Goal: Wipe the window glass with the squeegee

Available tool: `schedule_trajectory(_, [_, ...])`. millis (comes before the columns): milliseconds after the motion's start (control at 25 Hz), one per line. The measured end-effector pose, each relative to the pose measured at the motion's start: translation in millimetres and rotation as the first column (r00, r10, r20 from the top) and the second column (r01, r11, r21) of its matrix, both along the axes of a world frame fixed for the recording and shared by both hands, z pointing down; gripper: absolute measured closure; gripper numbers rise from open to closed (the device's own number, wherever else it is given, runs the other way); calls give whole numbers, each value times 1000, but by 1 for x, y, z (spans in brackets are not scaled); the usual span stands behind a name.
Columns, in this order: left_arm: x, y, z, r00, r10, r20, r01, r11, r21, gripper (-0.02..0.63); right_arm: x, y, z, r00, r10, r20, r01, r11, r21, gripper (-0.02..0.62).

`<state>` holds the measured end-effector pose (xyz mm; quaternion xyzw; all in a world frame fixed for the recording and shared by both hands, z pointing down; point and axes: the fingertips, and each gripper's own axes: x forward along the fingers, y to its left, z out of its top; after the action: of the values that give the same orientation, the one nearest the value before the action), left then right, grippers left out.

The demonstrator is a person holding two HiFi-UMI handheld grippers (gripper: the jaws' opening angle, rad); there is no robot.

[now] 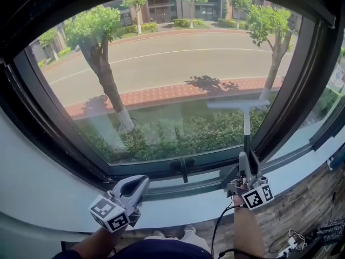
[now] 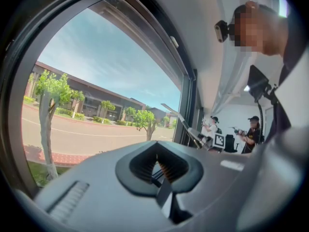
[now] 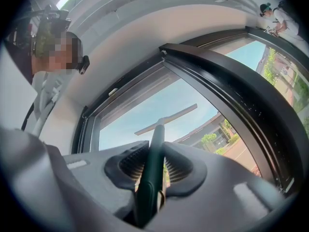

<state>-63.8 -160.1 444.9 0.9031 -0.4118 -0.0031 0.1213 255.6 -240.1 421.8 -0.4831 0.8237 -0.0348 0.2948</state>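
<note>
My right tongs [image 3: 155, 151] are clamped on the squeegee [image 1: 246, 117] handle, blade up at the window glass [image 1: 161, 63]. Left tongs [image 1: 139, 182] pinched together, empty, over the sill [image 1: 48, 188].

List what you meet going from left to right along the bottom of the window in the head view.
left gripper → window handle on the lower frame → right gripper, jaws shut on the squeegee
</note>
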Motion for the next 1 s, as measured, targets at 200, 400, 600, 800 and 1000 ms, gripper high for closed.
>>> schedule_trajectory(200, [7, -1, 7, 1000, 7, 15, -7, 1000, -15, 601, 2, 3, 26, 1000, -4, 1, 4, 999, -38, 492])
schedule_trajectory(400, [8, -7, 7, 999, -1, 39, 2, 1000, -16, 601, 4, 7, 50, 1000, -7, 3, 8, 997, -73, 492])
schedule_trajectory(600, [4, -7, 3, 998, -14, 64, 16, 1000, -24, 601, 1, 16, 73, 1000, -10, 12, 11, 992, -124, 492])
schedule_trajectory(800, [10, -5, 15, 996, -3, 91, 7, 999, -48, 601, 2, 19, 103, 1000, -15, 19, 18, 986, -164, 492])
schedule_trajectory(1000, [8, -10, 18, 996, -14, 89, 21, 997, -79, 601, 1, 20, 127, 1000, -17, 17, 20, 981, -193, 492])
